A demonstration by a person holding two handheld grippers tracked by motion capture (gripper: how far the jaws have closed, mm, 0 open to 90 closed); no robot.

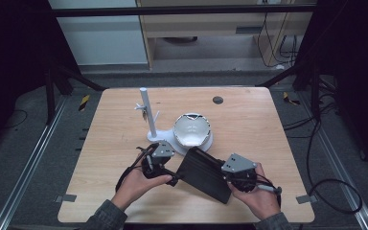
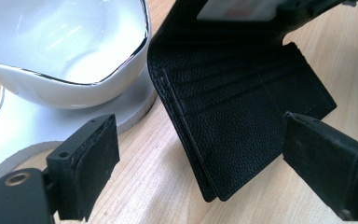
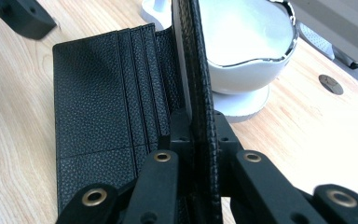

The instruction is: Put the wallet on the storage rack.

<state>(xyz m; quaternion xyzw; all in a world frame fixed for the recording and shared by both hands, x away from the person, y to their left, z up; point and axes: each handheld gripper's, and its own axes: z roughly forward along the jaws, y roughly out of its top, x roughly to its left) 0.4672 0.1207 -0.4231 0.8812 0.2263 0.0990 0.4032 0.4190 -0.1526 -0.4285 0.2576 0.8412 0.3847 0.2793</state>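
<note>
A black leather wallet lies spread open on the wooden table in front of the white bowl. My right gripper is shut on one flap and holds it upright on edge. The other flap lies flat, card slots facing up. My left gripper stands open, its pads on either side of the flat flap's corner without pressing it. In the high view the left gripper is at the wallet's left edge and the right gripper at its right edge.
The white bowl with a dark rim sits on a white base just behind the wallet. A white post with small prongs rises from the same base at its left. A small dark disc lies at the back of the table.
</note>
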